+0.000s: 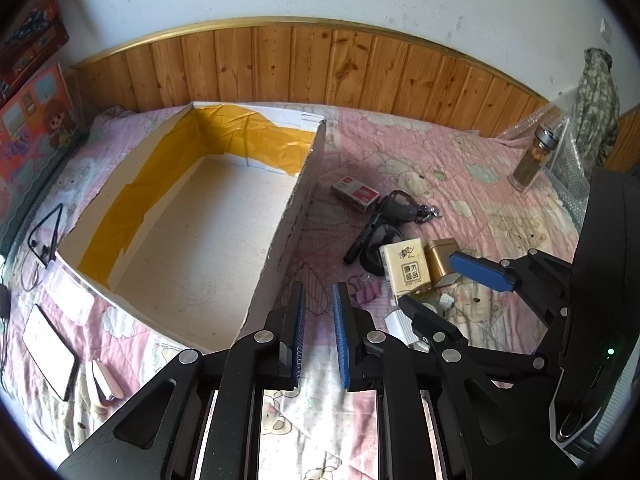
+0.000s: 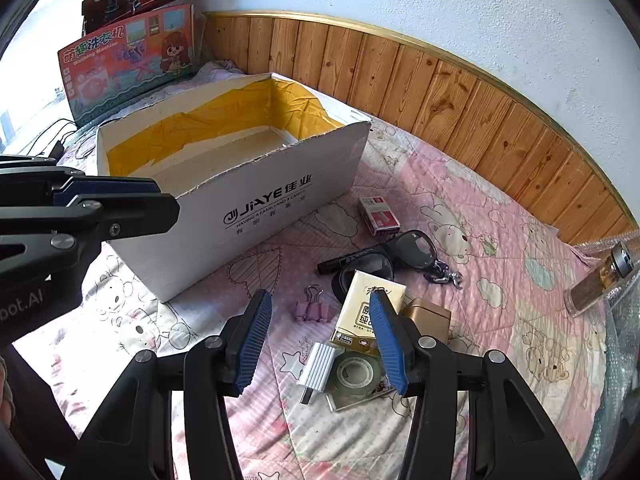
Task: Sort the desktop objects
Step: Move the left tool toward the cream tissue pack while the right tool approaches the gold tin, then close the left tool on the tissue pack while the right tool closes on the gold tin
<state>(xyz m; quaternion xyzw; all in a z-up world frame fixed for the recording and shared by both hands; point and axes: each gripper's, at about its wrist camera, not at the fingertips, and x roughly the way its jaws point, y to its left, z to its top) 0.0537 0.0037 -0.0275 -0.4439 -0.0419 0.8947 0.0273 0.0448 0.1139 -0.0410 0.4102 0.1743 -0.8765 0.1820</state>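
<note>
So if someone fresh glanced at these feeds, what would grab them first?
The big white carton with yellow tape inside, standing empty at the left on the pink quilt. Then the small clutter beside it: sunglasses, tissue pack, gold tin, tape roll, with the open right gripper just over them.
</note>
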